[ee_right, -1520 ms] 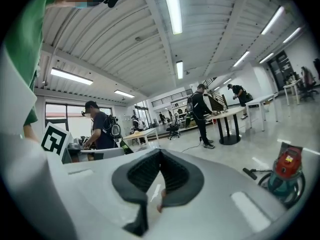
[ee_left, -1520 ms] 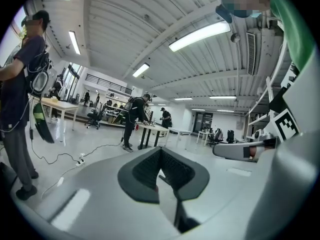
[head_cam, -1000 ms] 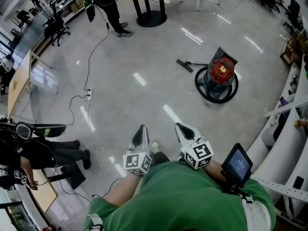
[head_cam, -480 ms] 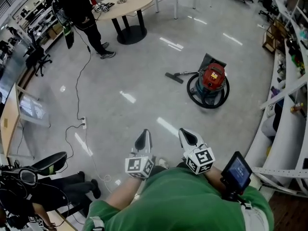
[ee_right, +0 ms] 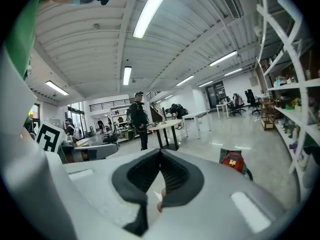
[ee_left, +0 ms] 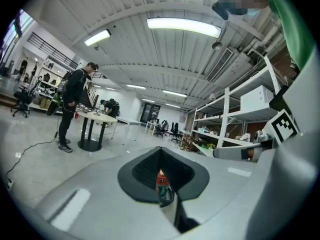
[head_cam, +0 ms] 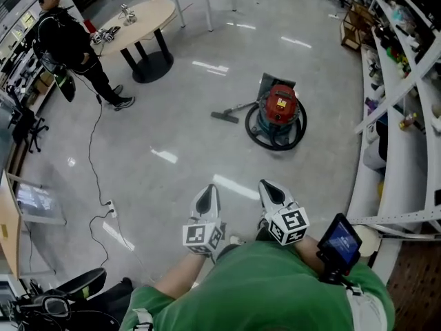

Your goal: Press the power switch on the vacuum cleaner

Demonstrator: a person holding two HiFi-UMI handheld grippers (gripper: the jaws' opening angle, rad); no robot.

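Observation:
The vacuum cleaner (head_cam: pixel 278 109) stands on the grey floor far ahead of me, with a red top, a teal drum and a black hose looped around its base. Its floor nozzle (head_cam: pixel 225 116) lies to its left. The switch is too small to make out. My left gripper (head_cam: pixel 207 197) and right gripper (head_cam: pixel 269 189) are held side by side near my body, both shut with nothing in them, well short of the vacuum. In the right gripper view the vacuum (ee_right: pixel 232 160) sits right of the shut gripper (ee_right: pixel 160 154). In the left gripper view the vacuum (ee_left: pixel 161 180) shows through a slit below the gripper (ee_left: pixel 160 151).
A person in black (head_cam: pixel 65 36) stands by a round table (head_cam: pixel 141 16) at the far left. White shelving (head_cam: pixel 400 81) runs along the right side. A cable (head_cam: pixel 93 150) and a power strip (head_cam: pixel 109 206) lie on the floor to the left. A small screen (head_cam: pixel 339 240) sits at my right wrist.
The vacuum has shifted left and nearer to the middle of the head view as the view turned. Both grippers stay shut in front of my body.

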